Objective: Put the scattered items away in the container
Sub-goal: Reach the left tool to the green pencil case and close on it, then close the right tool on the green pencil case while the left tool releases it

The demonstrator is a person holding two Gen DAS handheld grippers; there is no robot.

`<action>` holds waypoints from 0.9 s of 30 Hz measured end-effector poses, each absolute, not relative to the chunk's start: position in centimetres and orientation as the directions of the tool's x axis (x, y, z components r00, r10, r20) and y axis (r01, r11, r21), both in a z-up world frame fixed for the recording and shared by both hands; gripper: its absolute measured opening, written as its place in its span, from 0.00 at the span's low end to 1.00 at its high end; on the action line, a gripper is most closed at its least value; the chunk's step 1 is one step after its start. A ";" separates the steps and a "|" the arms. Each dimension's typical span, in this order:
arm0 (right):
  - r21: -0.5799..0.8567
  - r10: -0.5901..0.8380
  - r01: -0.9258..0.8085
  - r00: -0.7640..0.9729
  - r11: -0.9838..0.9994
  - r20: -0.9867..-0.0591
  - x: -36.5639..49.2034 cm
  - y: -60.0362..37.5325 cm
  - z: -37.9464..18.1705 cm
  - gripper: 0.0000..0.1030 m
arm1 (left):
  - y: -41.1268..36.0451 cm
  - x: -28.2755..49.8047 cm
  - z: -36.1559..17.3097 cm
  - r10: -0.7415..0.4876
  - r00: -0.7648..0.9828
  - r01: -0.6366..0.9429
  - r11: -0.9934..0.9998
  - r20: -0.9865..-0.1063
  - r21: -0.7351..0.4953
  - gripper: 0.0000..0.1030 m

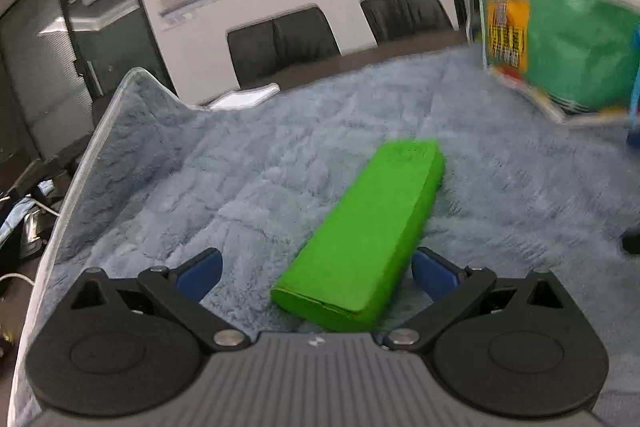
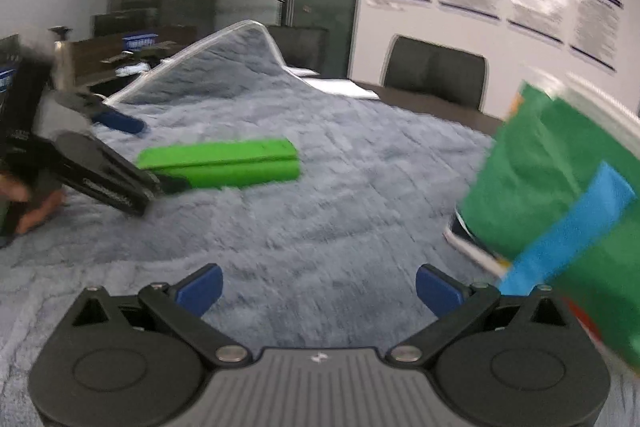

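Observation:
A long bright green box (image 1: 372,223) lies flat on a fluffy grey-blue blanket (image 1: 248,163). My left gripper (image 1: 316,263) is open, and the box's near end sits between its blue fingertips, close to the right one. In the right wrist view the box (image 2: 224,161) lies at centre left, with the left gripper (image 2: 148,153) open around its end. A blurred green bag (image 1: 568,47) with a clear plastic edge and a yellow-orange label hangs at the upper right. My right gripper (image 2: 318,279) is open with nothing between its fingers. The green bag (image 2: 544,179), crossed by a blue strip, is just right of it.
The blanket's raised white-trimmed edge (image 1: 132,83) stands at the far left. Black chairs (image 1: 280,43) line the table's far side below wall posters. White papers (image 2: 340,87) lie beyond the blanket. A person's hand (image 2: 32,211) holds the left gripper. Cables (image 1: 24,211) hang off the left.

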State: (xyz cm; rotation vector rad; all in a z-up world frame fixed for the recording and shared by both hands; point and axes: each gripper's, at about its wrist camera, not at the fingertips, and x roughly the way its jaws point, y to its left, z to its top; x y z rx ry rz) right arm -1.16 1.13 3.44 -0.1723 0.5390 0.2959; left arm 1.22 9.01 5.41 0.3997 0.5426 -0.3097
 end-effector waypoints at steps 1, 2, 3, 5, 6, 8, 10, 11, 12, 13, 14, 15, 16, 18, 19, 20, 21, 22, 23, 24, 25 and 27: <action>-0.087 0.258 -0.350 0.817 0.933 -0.516 -1.0 1.0 3.6 1.00 | 9.1 1.8 5.1 -0.207 0.787 0.424 0.866 -0.582 0.265 1.00; -0.094 0.284 -0.380 0.814 0.920 -0.507 -0.7 1.0 3.8 1.00 | 9.4 2.4 4.7 -0.269 0.738 0.486 0.848 -0.619 0.210 0.94; -0.105 0.306 -0.409 0.807 0.907 -0.505 -0.4 0.9 3.9 1.00 | 10.0 2.9 4.6 -0.329 0.699 0.524 0.840 -0.635 0.140 0.84; -0.115 0.316 -0.435 0.789 0.893 -0.527 0.3 1.0 4.1 0.99 | 11.3 3.6 4.4 -0.387 0.669 0.528 0.848 -0.635 0.039 0.72; -0.110 0.328 -0.454 0.771 0.884 -0.546 0.8 0.9 4.2 0.99 | 11.8 3.6 4.6 -0.406 0.666 0.533 0.846 -0.625 0.020 0.69; -0.079 0.362 -0.481 0.748 0.873 -0.556 1.5 0.5 4.3 0.99 | 12.3 2.9 5.1 -0.459 0.662 0.573 0.819 -0.593 0.006 0.63; -0.045 0.385 -0.485 0.744 0.873 -0.546 2.3 -0.3 4.3 0.98 | 12.1 1.5 5.5 -0.521 0.642 0.639 0.769 -0.563 0.016 0.58; -0.027 0.389 -0.480 0.742 0.877 -0.547 2.7 -0.6 4.4 0.97 | 11.7 1.0 5.7 -0.529 0.645 0.649 0.760 -0.552 0.031 0.58; -0.015 0.391 -0.477 0.738 0.879 -0.551 3.0 -0.9 4.4 0.97 | 11.5 0.2 6.0 -0.551 0.635 0.673 0.739 -0.541 0.038 0.58; -0.010 0.402 -0.489 0.729 0.872 -0.555 3.4 -1.0 4.4 0.97 | 11.2 -0.5 6.2 -0.583 0.610 0.704 0.709 -0.537 0.030 0.58; -0.013 0.415 -0.506 0.720 0.862 -0.556 3.6 -1.1 4.4 0.96 | 11.0 -1.2 6.3 -0.617 0.582 0.735 0.678 -0.530 0.017 0.58; -0.023 0.422 -0.521 0.716 0.853 -0.555 3.7 -1.1 4.5 0.95 | 10.9 -2.3 6.5 -0.651 0.547 0.768 0.640 -0.526 0.007 0.58; -0.026 0.439 -0.548 0.697 0.836 -0.568 3.7 -1.2 4.6 0.95 | 11.0 -3.3 6.6 -0.675 0.521 0.795 0.607 -0.522 0.009 0.58; -0.028 0.507 -0.636 0.640 0.771 -0.577 2.6 -1.5 5.3 0.93 | 11.5 -5.6 6.7 -0.690 0.514 0.818 0.572 -0.510 0.051 0.58; -0.034 0.562 -0.704 0.594 0.709 -0.576 1.5 -1.8 5.6 0.93 | 12.1 -6.6 6.5 -0.715 0.484 0.843 0.536 -0.505 0.048 0.58; -0.046 0.608 -0.766 0.544 0.642 -0.578 0.4 -2.0 5.8 0.93 | 13.1 -7.4 6.4 -0.754 0.443 0.871 0.490 -0.485 0.033 0.58; -0.074 0.643 -0.824 0.492 0.562 -0.587 -1.0 -2.1 6.0 0.94 | 14.2 -8.1 6.2 -0.797 0.379 0.903 0.429 -0.470 0.002 0.58; -0.101 0.659 -0.857 0.458 0.505 -0.597 -1.9 -2.1 6.0 0.94 | 15.1 -8.4 6.1 -0.829 0.317 0.928 0.371 -0.461 -0.029 0.58; -0.137 0.664 -0.885 0.429 0.445 -0.612 -3.0 -1.8 5.8 0.94 | 15.6 -8.9 5.9 -0.848 0.270 0.944 0.326 -0.456 -0.048 0.58; -0.180 0.659 -0.901 0.414 0.394 -0.628 -3.9 -1.4 5.6 0.94 | 16.0 -9.2 5.6 -0.855 0.239 0.955 0.292 -0.461 -0.045 0.58; -0.199 0.658 -0.911 0.399 0.360 -0.639 -4.4 -1.0 5.3 0.93 | 16.0 -9.6 5.4 -0.851 0.239 0.959 0.281 -0.468 -0.021 0.59; -0.169 0.664 -0.943 0.323 0.287 -0.675 -4.8 -0.2 4.5 0.91 | 15.8 -9.4 5.0 -0.839 0.241 0.960 0.280 -0.487 -0.007 0.59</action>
